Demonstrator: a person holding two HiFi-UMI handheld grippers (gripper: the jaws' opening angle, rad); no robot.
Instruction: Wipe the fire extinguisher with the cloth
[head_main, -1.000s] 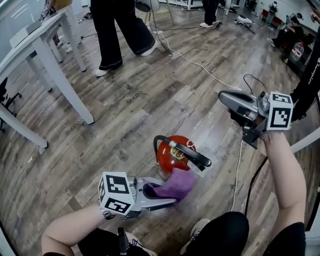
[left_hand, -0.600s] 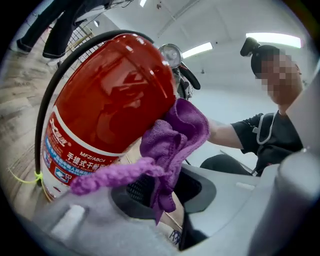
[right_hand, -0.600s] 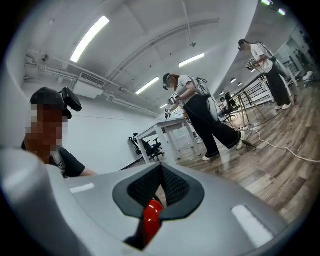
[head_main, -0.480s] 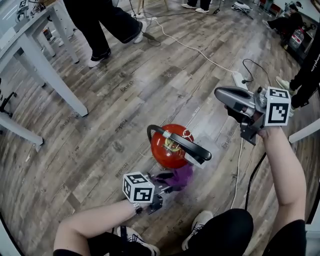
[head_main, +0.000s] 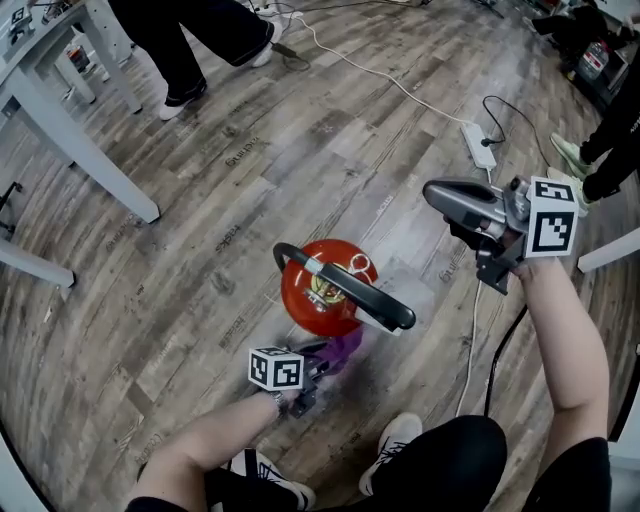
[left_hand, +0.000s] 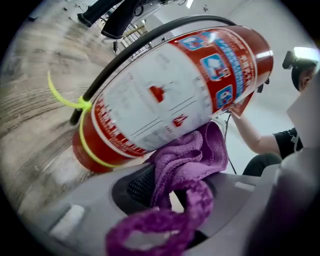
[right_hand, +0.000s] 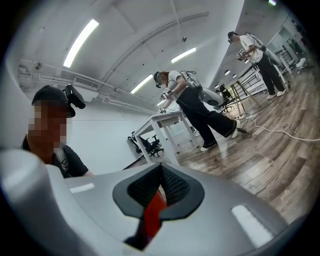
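The red fire extinguisher (head_main: 318, 288) stands upright on the wood floor, its black handle (head_main: 350, 288) on top. In the left gripper view its labelled body (left_hand: 170, 95) fills the frame, with a yellow-green tie round the hose. My left gripper (head_main: 318, 366) is low at the near side of the extinguisher, shut on a purple cloth (head_main: 343, 348). The cloth (left_hand: 187, 155) bunches out of the jaws (left_hand: 170, 177) and presses against the cylinder's side. My right gripper (head_main: 432, 190) hovers to the right of the extinguisher, well above the floor, jaws (right_hand: 160, 182) shut with nothing in them.
White table legs (head_main: 85, 150) stand at the upper left. A white power strip (head_main: 478, 146) with its cable lies at the upper right, and a black cable (head_main: 500, 355) runs by my shoe (head_main: 395, 440). Other people's legs (head_main: 175, 45) are at the far edge.
My left gripper has sunk and rolled, carrying the cloth from beside the extinguisher's top down along its near side. The right gripper has dropped a little.
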